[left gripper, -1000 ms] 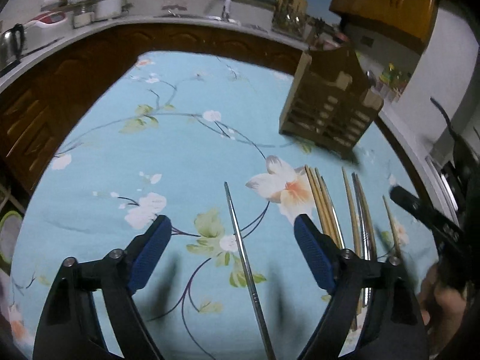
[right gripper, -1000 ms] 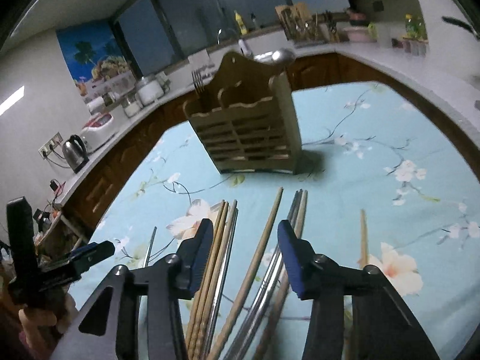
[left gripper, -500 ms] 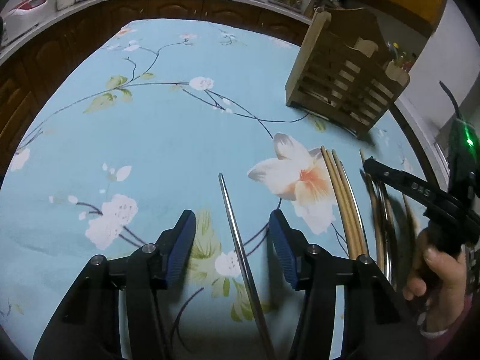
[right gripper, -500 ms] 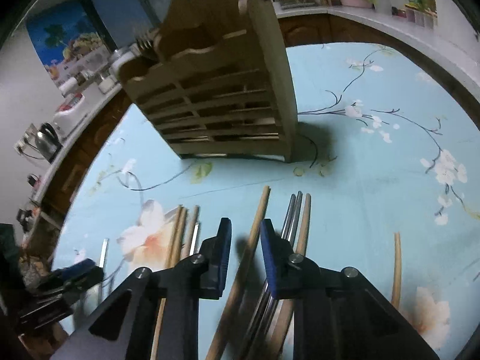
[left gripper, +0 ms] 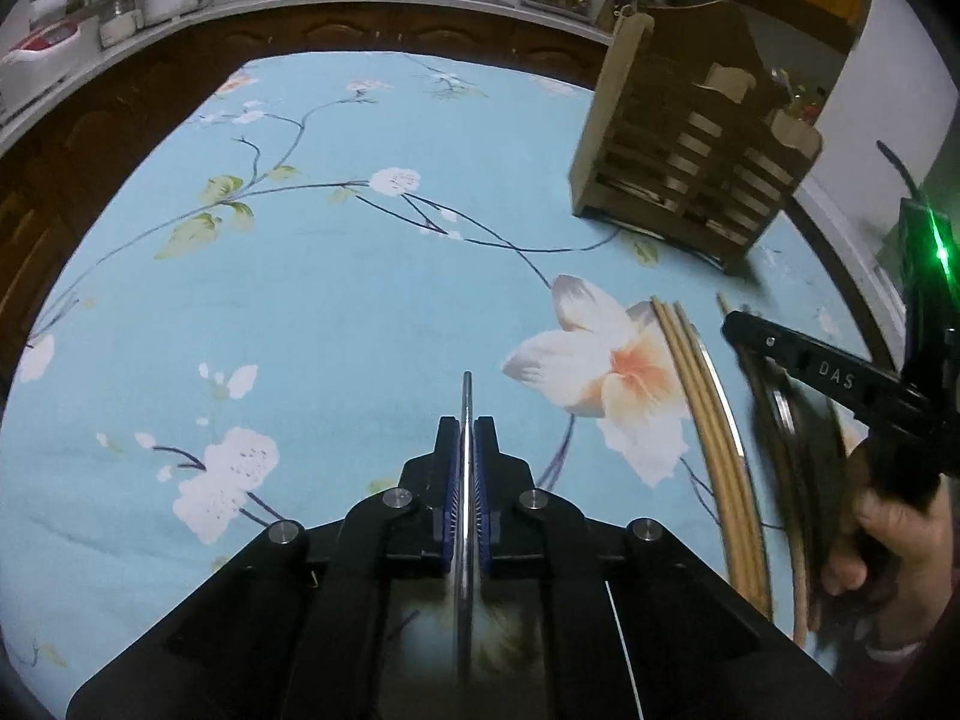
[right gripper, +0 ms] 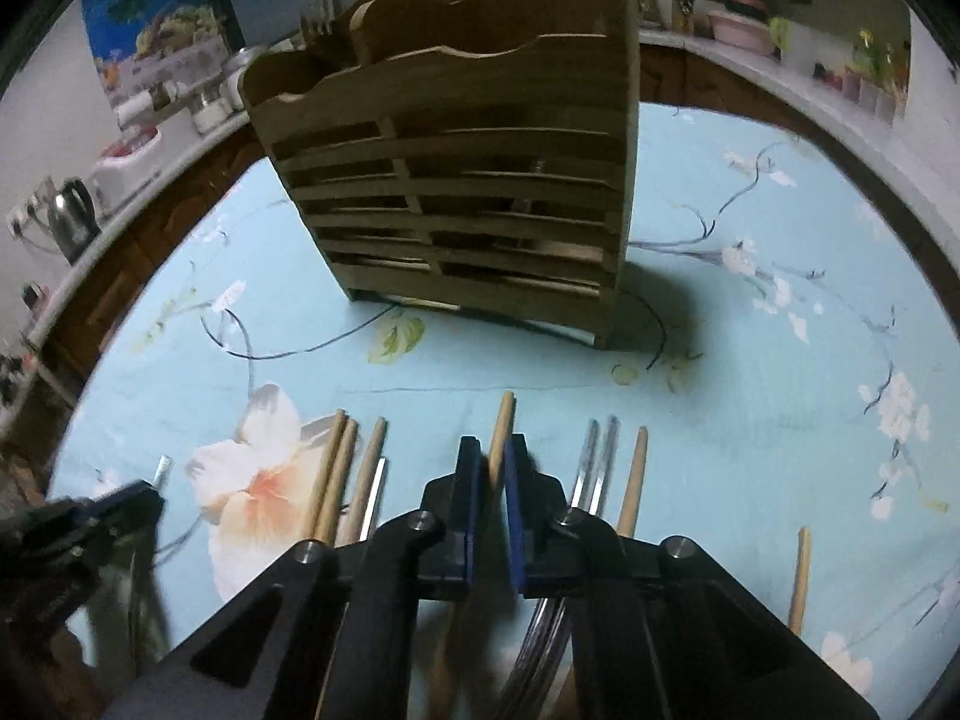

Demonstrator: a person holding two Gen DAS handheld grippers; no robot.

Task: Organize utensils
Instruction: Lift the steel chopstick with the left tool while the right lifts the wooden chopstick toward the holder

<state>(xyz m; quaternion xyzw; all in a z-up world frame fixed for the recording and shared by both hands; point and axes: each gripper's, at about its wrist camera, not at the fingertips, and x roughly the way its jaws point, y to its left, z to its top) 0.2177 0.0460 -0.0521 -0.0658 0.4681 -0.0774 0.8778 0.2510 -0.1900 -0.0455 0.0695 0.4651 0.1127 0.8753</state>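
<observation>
My left gripper [left gripper: 466,426] is shut on a metal chopstick [left gripper: 465,396] lying on the blue floral tablecloth; its tip sticks out ahead of the pads. My right gripper [right gripper: 492,450] is shut on a wooden chopstick [right gripper: 501,426] whose tip points toward the wooden slatted utensil holder [right gripper: 468,198]. The holder also shows in the left wrist view [left gripper: 690,162] at the far right. Several more wooden chopsticks [right gripper: 342,468] and metal chopsticks [right gripper: 594,462] lie on both sides of the right gripper. The right gripper and the hand holding it show in the left wrist view [left gripper: 840,384].
The table is covered with a blue floral cloth [left gripper: 300,276]. A dark wooden counter [left gripper: 360,30] with jars and appliances curves behind it. A kettle [right gripper: 72,222] stands on the counter at the left. One wooden chopstick [right gripper: 798,576] lies apart at the right.
Both grippers have closed: the left on the metal chopstick, the right on the wooden chopstick. Both have moved lower toward the table, and the right one closer to the holder.
</observation>
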